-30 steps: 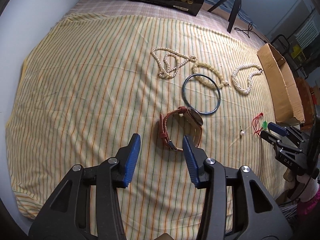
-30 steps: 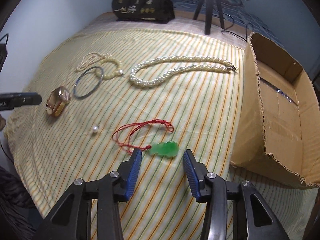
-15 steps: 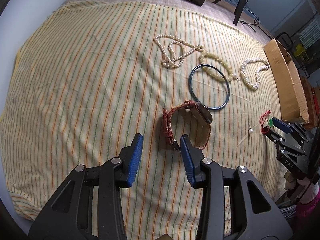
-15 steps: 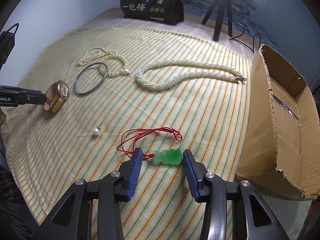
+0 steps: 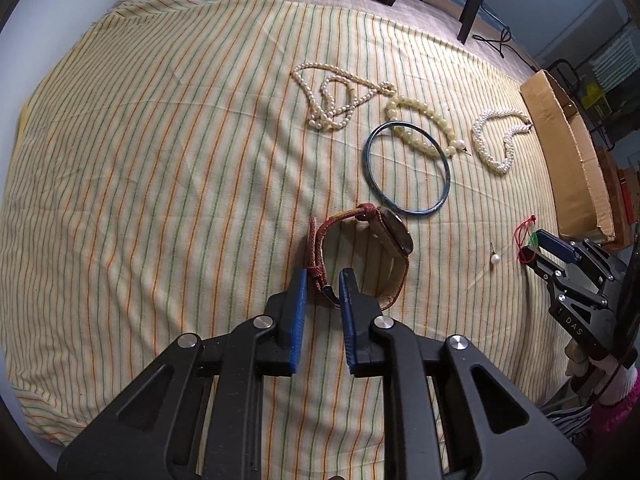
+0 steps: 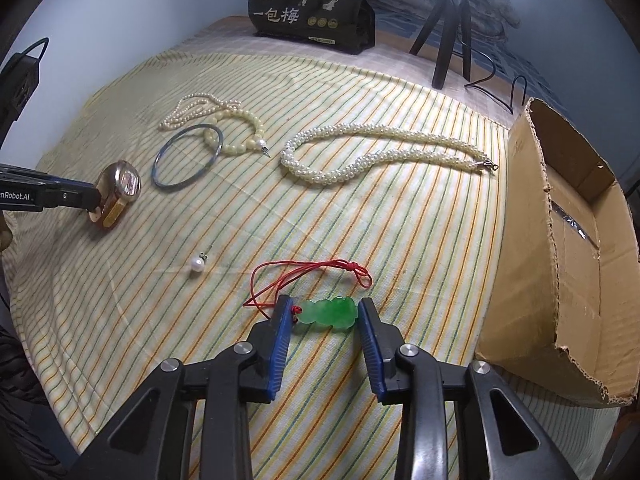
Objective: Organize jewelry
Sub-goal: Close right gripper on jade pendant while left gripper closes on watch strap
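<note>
Seven pieces of jewelry lay on the striped cloth [image 5: 160, 160]: one watch, one bangle, three strands of beads, one loose pearl earring and one green pendant. The left gripper [image 5: 322, 280] had just been closing, and its blue pads stood narrow around the red strap of the watch [image 5: 360, 256], near the buckle; whether they already pressed on the strap could not be told. The watch stood on its side, its face toward the bangle [image 5: 406, 168], whose rim it nearly touched. Beyond the bangle lay a thin pearl necklace [image 5: 332, 98] in loose loops, and a bracelet of larger yellowish beads [image 5: 424, 128] lay partly across the bangle's far edge. A thick twisted pearl necklace [image 6: 380, 156] lay alone nearer the cardboard box [image 6: 560, 260], which stood open at the right edge of the cloth. The single pearl earring [image 6: 197, 264] lay by itself between the watch and the pendant. The right gripper [image 6: 324, 316] had also just been closing, and its jaws stood at middling width on either side of the green pendant [image 6: 330, 314], which rested on the cloth between them, with the right pad at or just beside its end and the left pad by the knot of its red cord [image 6: 312, 270]. One black bag [image 6: 316, 8] with gold print and one tripod [image 6: 448, 24] stood at the far end of the bed.
</note>
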### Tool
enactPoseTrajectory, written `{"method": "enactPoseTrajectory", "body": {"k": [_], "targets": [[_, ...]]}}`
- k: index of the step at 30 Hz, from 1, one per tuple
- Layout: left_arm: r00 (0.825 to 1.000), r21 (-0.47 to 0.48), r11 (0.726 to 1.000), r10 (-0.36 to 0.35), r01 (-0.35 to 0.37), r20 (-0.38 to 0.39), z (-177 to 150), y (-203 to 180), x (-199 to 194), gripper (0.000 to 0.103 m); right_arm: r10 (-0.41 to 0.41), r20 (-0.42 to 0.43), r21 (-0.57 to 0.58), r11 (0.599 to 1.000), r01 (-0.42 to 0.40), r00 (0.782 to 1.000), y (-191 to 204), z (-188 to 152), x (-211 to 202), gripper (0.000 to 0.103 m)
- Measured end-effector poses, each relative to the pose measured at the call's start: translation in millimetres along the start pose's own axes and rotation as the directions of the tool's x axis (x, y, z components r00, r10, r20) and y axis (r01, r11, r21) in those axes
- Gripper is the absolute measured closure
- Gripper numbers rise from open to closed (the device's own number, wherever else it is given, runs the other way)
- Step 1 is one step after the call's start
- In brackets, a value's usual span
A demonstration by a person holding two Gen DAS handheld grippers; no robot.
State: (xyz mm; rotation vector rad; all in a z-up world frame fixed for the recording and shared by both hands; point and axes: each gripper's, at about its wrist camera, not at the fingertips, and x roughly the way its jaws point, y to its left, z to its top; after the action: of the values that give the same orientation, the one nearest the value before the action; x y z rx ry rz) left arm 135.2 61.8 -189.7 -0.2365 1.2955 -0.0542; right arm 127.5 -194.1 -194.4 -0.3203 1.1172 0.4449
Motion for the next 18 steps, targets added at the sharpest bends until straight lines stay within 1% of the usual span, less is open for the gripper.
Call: {"method": "enactPoseTrajectory", "body": {"k": [5,12,18], "targets": [[1.000,0.000,1.000,-0.011,0.011,0.009,-2.3,2.7,-2.8,0.093,-0.004,0.003,-0.012,1.000,0.004,1.000,2.2,-0.7,-1.2,0.070],[1.000,0.006,1.000,-0.011,0.011,0.029,-5.4,3.8,-10.4,0.096,0.005,0.012,-0.013,1.000,-0.005,1.000,3.1,-1.3,-6.4,0.070],[0.998,0.011,1.000,0.000,0.000,0.057,-7.7,6.0,-20.2,0.096,0.006,0.040,-0.023,1.000,-0.005,0.999,4.8,1.0,-14.8,0.070]]}}
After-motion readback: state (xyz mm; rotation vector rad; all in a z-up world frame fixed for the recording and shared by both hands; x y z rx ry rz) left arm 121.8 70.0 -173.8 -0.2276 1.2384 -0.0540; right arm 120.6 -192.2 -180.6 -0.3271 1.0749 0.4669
